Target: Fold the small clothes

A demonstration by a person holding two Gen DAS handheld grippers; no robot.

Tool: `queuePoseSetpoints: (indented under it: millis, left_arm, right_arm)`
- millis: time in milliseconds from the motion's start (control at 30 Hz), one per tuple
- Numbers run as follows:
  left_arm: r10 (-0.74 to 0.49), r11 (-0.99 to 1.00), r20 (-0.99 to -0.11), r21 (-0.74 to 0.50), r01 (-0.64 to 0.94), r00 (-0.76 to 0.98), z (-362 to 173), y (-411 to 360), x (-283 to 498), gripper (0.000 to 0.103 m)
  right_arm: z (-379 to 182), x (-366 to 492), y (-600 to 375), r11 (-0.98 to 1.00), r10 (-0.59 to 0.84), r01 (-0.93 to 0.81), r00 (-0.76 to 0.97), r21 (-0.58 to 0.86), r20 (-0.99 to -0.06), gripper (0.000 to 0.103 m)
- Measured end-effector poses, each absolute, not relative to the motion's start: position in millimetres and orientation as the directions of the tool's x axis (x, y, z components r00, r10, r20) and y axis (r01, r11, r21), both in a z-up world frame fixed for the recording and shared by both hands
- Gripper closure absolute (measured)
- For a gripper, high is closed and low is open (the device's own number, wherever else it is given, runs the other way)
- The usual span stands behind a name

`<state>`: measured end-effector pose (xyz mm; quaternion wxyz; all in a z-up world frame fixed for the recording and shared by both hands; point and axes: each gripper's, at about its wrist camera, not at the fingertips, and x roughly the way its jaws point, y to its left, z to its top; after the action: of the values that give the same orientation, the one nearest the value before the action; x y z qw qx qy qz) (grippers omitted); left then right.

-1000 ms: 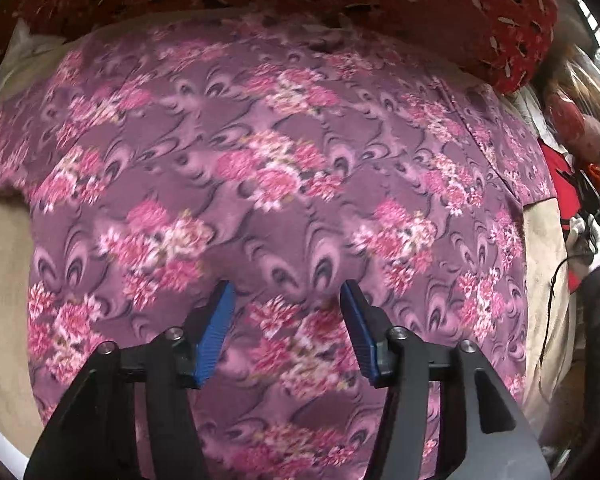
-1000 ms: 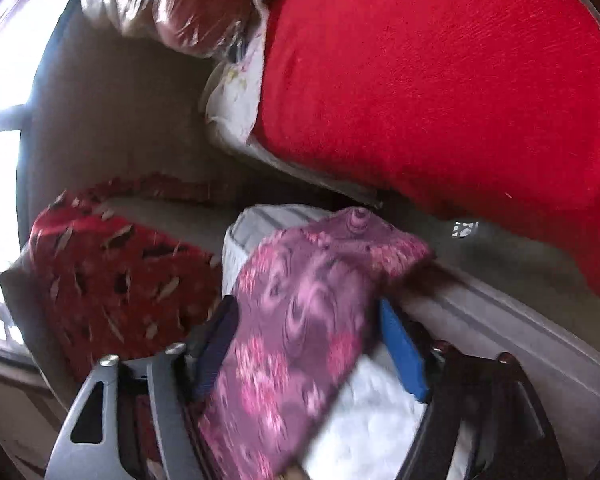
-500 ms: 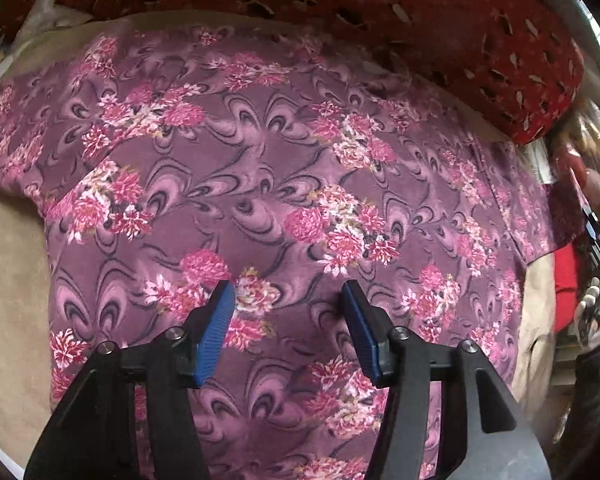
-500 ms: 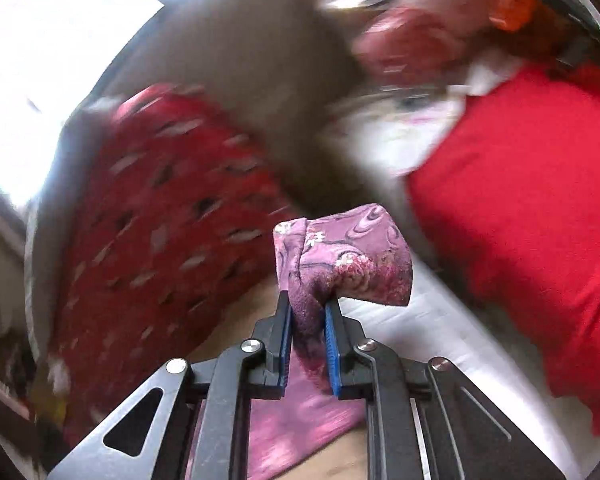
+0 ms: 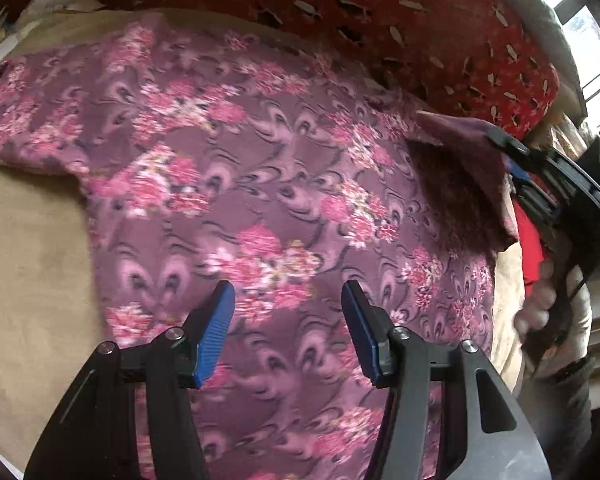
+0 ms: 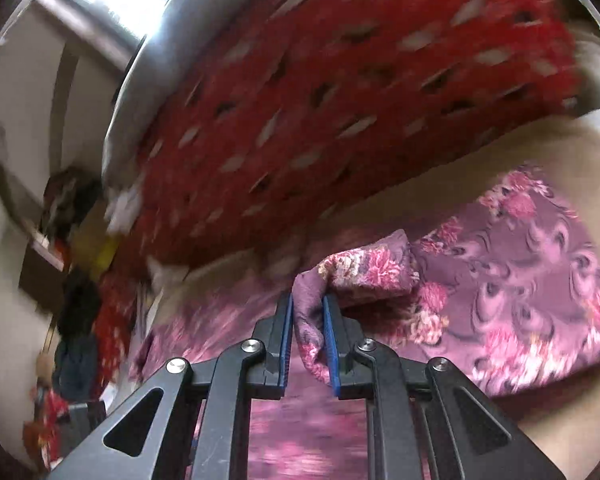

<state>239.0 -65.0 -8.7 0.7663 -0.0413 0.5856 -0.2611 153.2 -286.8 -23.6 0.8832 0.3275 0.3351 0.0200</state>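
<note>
A purple garment with pink flowers (image 5: 268, 200) lies spread flat on a beige surface (image 5: 28, 248). My left gripper (image 5: 288, 328) hovers over its lower middle, jaws open, nothing between the blue pads. At the right edge, my right gripper (image 5: 512, 160), held by a hand (image 5: 540, 300), is shut on the garment's right sleeve and lifts it over the body of the garment. In the right wrist view the blue pads of the right gripper (image 6: 309, 344) pinch a bunched fold of the garment (image 6: 364, 276), and the rest of it (image 6: 532, 288) lies below.
A red cushion with pale dashes (image 5: 380, 20) lies along the far edge of the garment and fills the top of the right wrist view (image 6: 340, 100). A window (image 5: 588, 40) is at the far right. Cluttered shelves (image 6: 72, 280) stand at the left.
The right gripper closed on the sleeve and swung it up and across toward the garment, rolling over. The left gripper slid over the garment, still open.
</note>
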Motion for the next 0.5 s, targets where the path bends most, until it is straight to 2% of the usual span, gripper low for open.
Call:
queuePoseSetpoints:
  millis: [200, 267, 367, 433, 500]
  left_arm:
    - [-0.494, 0.849, -0.855, -0.434, 0.299, 0.161, -14.6, -36.6, 245.5, 0.049]
    - [-0.508, 0.842, -0.848, -0.452, 0.294, 0.151, -16.0, -36.3, 245.9, 0.049]
    - [-0.522, 0.828, -0.842, -0.463, 0.315, 0.135, -15.8, -46.0, 245.0, 0.049]
    - [-0.522, 0.824, -0.844, -0.461, 0.329, 0.123, -17.5, -60.3, 248.2, 0.048]
    - [-0.517, 0.826, -0.850, -0.464, 0.320, 0.101, -24.0, -75.2, 256.0, 0.047]
  right_arm:
    - [-66.5, 196.2, -201.1, 0.758, 0.428, 0.116, 0.654, 0.642, -0.624, 0.077]
    - [-87.0, 199.4, -175.0, 0.763, 0.477, 0.115, 0.563, 0.636, -0.675, 0.072]
    - [-88.6, 183.6, -167.4, 0.799, 0.460, 0.102, 0.531, 0.592, -0.712, 0.072]
    - [-77.9, 162.8, -183.9, 0.797, 0.431, 0.107, 0.589, 0.594, -0.684, 0.071]
    - [-69.1, 139.7, -207.7, 0.786, 0.393, 0.140, 0.638, 0.602, -0.662, 0.062]
